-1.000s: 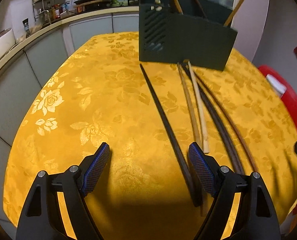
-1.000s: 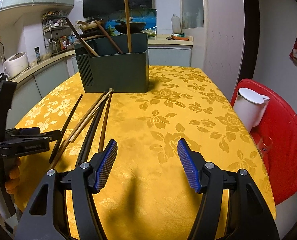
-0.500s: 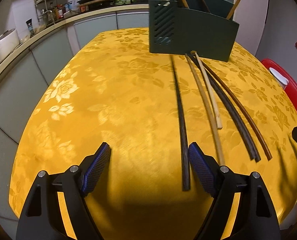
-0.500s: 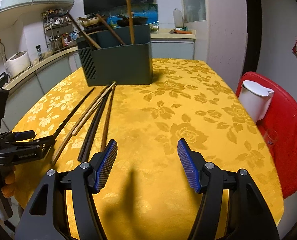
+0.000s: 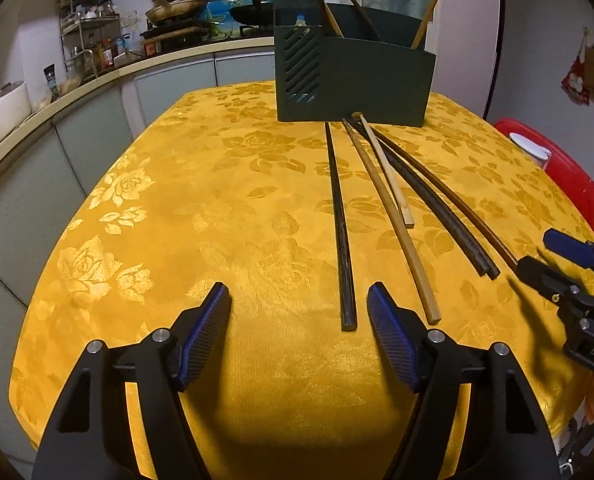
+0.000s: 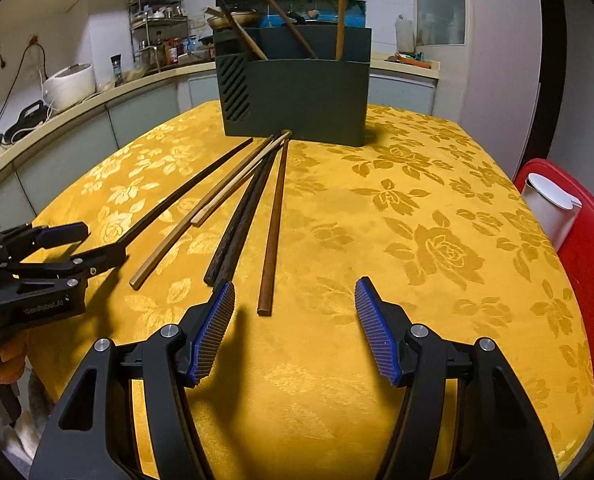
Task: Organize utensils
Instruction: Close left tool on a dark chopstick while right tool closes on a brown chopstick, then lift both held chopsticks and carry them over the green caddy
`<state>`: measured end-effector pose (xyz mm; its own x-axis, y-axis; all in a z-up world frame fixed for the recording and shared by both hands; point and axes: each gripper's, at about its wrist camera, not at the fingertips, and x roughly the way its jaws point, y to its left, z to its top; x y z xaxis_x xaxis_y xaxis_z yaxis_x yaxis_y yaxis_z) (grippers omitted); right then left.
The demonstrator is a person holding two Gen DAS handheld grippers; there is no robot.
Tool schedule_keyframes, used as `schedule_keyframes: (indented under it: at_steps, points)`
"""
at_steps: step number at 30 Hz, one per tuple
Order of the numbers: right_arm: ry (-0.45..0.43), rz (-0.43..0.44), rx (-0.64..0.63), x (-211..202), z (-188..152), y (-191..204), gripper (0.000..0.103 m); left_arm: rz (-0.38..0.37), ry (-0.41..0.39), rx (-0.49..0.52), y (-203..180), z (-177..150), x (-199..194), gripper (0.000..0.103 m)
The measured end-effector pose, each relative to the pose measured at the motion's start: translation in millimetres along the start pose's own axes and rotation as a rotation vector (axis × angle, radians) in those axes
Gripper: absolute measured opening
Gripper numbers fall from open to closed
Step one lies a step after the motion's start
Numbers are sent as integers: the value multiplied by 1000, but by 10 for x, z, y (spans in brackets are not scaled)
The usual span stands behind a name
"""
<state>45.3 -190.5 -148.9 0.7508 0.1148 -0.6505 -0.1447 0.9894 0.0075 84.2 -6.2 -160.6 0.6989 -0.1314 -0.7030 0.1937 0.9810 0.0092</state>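
Observation:
Several chopsticks lie fanned on the yellow tablecloth [image 5: 217,208], tips toward a dark green utensil holder [image 5: 353,76] at the far side, which holds three upright sticks. A black chopstick [image 5: 341,232] ends just ahead of my open, empty left gripper [image 5: 299,332], with a tan one [image 5: 393,224] to its right. In the right wrist view, a reddish-brown chopstick [image 6: 271,236] ends between the fingers' line of my open, empty right gripper [image 6: 295,320]. A dark pair [image 6: 241,224] lies left of it. The holder [image 6: 297,96] stands behind.
A red tub [image 6: 577,264] with a white jug [image 6: 549,208] sits off the table's right edge. A kitchen counter [image 5: 97,80] with a rice cooker [image 6: 69,84] runs along the left and back. The left gripper shows at the right wrist view's left [image 6: 77,246].
The left gripper has pulled back and tilted up, so the chopstick ends now lie ahead of its fingers. The right gripper has shifted left toward the reddish-brown chopstick. Both stay open.

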Motion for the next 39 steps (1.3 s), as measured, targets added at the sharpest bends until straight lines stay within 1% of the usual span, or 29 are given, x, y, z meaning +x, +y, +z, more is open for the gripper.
schedule_keyframes:
  at_steps: [1,3,4,5,6,7,9,10,12,15,19,20,21,22,23,24,25,27,29,31,34,39]
  points:
    - [1,-1,-2,10,-4,3,61,-2,-3,1,6,-3,-3,69]
    - [7,-3,-5,47,-6,4,55,-3,-14,1,9,-14,-6,68]
    - [12,-3,-6,67,-6,9,54,-4,-21,1,8,-20,-10,67]
    - [15,-2,-6,80,-9,15,52,-5,-26,1,4,-21,-10,63]
    - [17,-1,-8,92,-9,26,51,-6,-31,1,3,-24,-15,57]
    - [13,-1,-13,103,-7,42,51,-12,-36,2,6,-24,-24,55]
    - [8,1,-28,111,-1,83,49,-26,-45,-5,30,-33,-41,44]
    - [4,2,-32,113,0,95,48,-29,-48,-8,39,-37,-46,42]
    - [0,4,-37,116,-3,112,45,-38,-52,-14,55,-42,-55,32]
    - [-6,8,-36,117,-7,128,42,-67,-56,-25,59,-44,-63,28]
    - [-14,26,-29,116,-18,123,38,-88,-66,-15,12,-68,-82,27]
    - [-16,30,-31,113,-20,128,35,-95,-68,-7,-11,-74,-85,25]
    - [-18,38,-35,114,-22,136,29,-99,-69,-2,-28,-76,-85,22]
    - [-19,44,-42,114,-21,150,27,-100,-69,7,-49,-77,-85,20]
    - [-19,46,-44,115,-19,159,23,-100,-68,13,-63,-77,-85,17]
    - [-20,48,-45,114,-18,166,21,-103,-65,18,-71,-72,-85,11]
    - [-20,49,-46,114,-16,173,20,-107,-61,18,-72,-70,-81,8]
    - [-18,45,-46,115,-14,171,13,-124,-50,8,-53,-59,-82,7]
    - [-7,35,-30,108,-6,130,9,-128,-46,4,-42,-63,-87,7]
    - [-5,5,-12,96,-14,71,9,-124,-49,7,-49,-71,-90,7]
    - [-8,10,2,87,-27,-5,9,-119,-54,9,-66,-75,-87,7]
    - [-24,4,1,101,-35,23,9,-120,-60,11,-81,-74,-77,7]
